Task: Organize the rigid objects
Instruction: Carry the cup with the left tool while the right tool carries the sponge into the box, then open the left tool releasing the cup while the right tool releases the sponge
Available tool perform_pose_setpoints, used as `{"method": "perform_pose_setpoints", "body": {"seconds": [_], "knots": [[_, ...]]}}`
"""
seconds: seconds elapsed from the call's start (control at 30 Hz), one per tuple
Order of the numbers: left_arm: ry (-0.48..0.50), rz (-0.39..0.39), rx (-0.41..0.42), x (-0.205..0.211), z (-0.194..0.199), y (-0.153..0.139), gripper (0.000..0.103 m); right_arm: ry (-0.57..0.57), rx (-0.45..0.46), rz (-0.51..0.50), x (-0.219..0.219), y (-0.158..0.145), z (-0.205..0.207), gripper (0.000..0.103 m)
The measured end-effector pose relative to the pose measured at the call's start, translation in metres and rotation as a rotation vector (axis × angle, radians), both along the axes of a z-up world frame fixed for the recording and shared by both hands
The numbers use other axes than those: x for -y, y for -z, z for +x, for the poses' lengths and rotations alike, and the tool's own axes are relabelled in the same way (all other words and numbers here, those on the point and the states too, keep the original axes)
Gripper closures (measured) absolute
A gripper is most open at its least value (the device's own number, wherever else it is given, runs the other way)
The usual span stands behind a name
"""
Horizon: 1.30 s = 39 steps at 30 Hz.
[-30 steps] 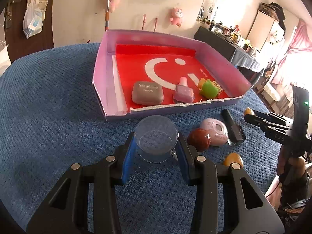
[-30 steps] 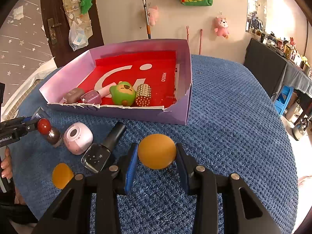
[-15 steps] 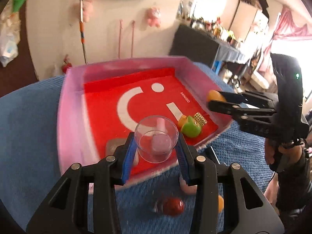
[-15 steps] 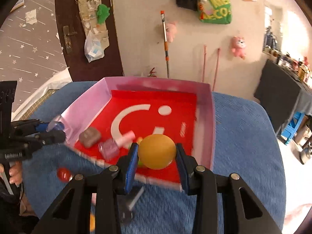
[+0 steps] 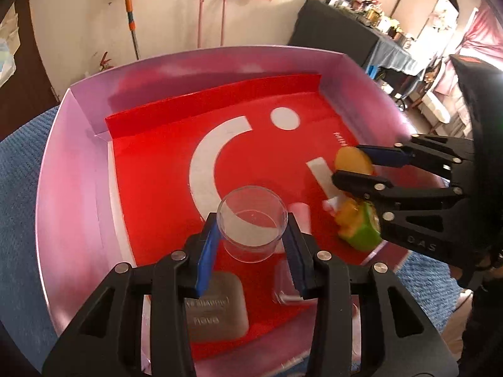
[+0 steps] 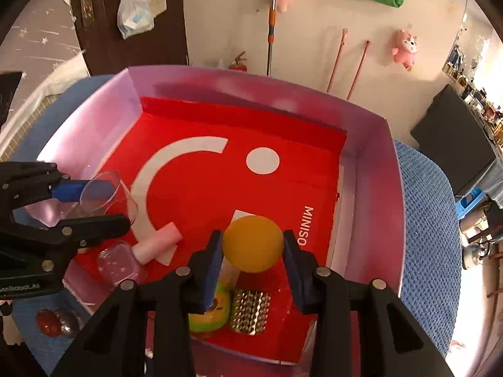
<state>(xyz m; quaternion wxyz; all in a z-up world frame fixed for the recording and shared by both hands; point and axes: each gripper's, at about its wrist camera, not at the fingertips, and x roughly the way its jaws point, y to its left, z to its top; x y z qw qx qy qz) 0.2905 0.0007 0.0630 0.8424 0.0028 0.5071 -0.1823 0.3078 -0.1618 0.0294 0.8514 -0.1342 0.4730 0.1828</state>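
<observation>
knit blue cloth (image 6: 424, 220) | left claw (image 5: 251, 248) grips clear cup (image 5: 251, 226) | right claw (image 6: 251, 257) grips orange ball (image 6: 253, 243)

A lived-in home room, shown by pink plush toys (image 6: 405, 48) hung on the wall, a broom (image 6: 271, 19) leaned there, a wooden door (image 6: 103, 15), cluttered shelves (image 5: 371, 9) seen behind.

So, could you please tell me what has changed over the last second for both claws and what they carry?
Both claws lifted off the blue cloth and moved forward over the pink box with the red liner. The left claw still grips the clear plastic cup; the right claw still grips the orange ball. Neither has let go. The grey case and green toy stayed in the box.
</observation>
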Motion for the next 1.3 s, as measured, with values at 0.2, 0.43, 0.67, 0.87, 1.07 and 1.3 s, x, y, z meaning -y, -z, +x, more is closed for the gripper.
{"method": "perform_pose_setpoints", "body": {"seconds": [0.2, 0.43, 0.67, 0.87, 1.07, 1.3], "knots": [[-0.014, 0.020, -0.010, 0.000, 0.006, 0.007, 0.065, 0.023, -0.057, 0.000, 0.001, 0.008, 0.015, 0.063], [-0.005, 0.023, -0.005, -0.001, 0.007, 0.009, 0.065, 0.028, -0.074, 0.003, 0.004, 0.012, 0.016, 0.063], [0.000, 0.027, 0.002, 0.003, 0.008, 0.010, 0.065, 0.030, -0.076, 0.007, 0.008, 0.012, 0.020, 0.062], [0.000, 0.014, 0.003, 0.000, 0.007, 0.010, 0.063, 0.028, -0.081, 0.013, 0.009, 0.011, 0.020, 0.058], [0.004, -0.012, 0.031, -0.003, 0.003, 0.005, 0.046, 0.028, -0.081, 0.013, 0.009, 0.010, 0.020, 0.055], [-0.005, -0.008, 0.066, -0.005, -0.005, -0.007, 0.046, 0.029, -0.067, 0.030, 0.012, 0.002, 0.015, 0.051]]}}
